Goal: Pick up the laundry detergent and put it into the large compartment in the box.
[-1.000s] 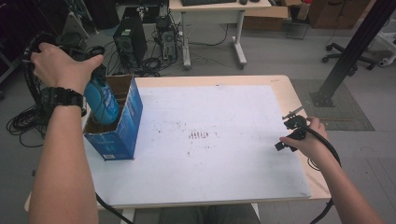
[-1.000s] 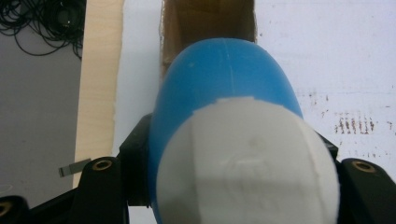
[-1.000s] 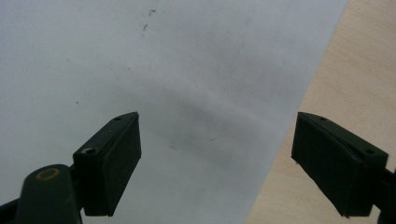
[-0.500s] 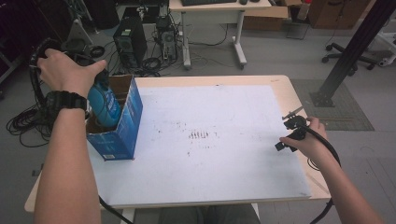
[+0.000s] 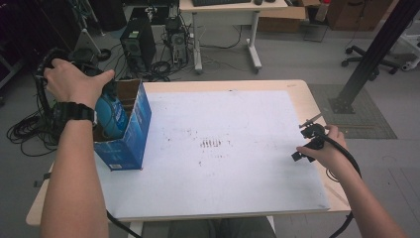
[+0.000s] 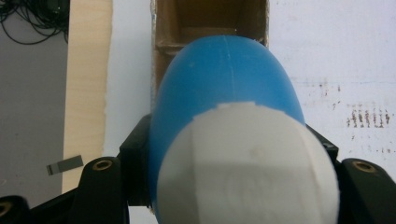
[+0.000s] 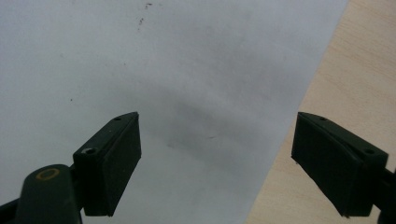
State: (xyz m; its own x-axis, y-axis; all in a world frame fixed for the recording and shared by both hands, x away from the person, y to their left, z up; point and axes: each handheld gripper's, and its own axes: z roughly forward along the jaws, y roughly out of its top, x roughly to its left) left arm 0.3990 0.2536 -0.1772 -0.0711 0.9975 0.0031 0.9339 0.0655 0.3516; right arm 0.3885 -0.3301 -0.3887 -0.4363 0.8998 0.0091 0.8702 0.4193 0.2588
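Note:
A blue bottle [image 6: 224,79] with a white cap [image 6: 247,163] is clamped between the black jaws of my left gripper [image 6: 229,144]. In the high view the left hand [image 5: 74,84] holds that bottle [image 5: 113,116] neck up, its lower part inside the open blue cardboard box [image 5: 130,136] at the table's left edge. The box's brown inside [image 6: 210,18] lies just beyond the bottle. My right gripper [image 5: 307,143] rests low at the right edge of the white sheet [image 5: 223,188]. Its jaws stand wide apart with nothing between them [image 7: 215,154].
The white sheet covers most of the wooden table [image 5: 307,96] and has faint brown marks [image 5: 212,144] at its middle. Beyond the table stand computer towers [image 5: 136,42], cables and a desk. A black post [image 5: 371,54] rises at the right.
The left hand has sunk slightly, and the bottle sits a little lower in the box. The right hand has not moved.

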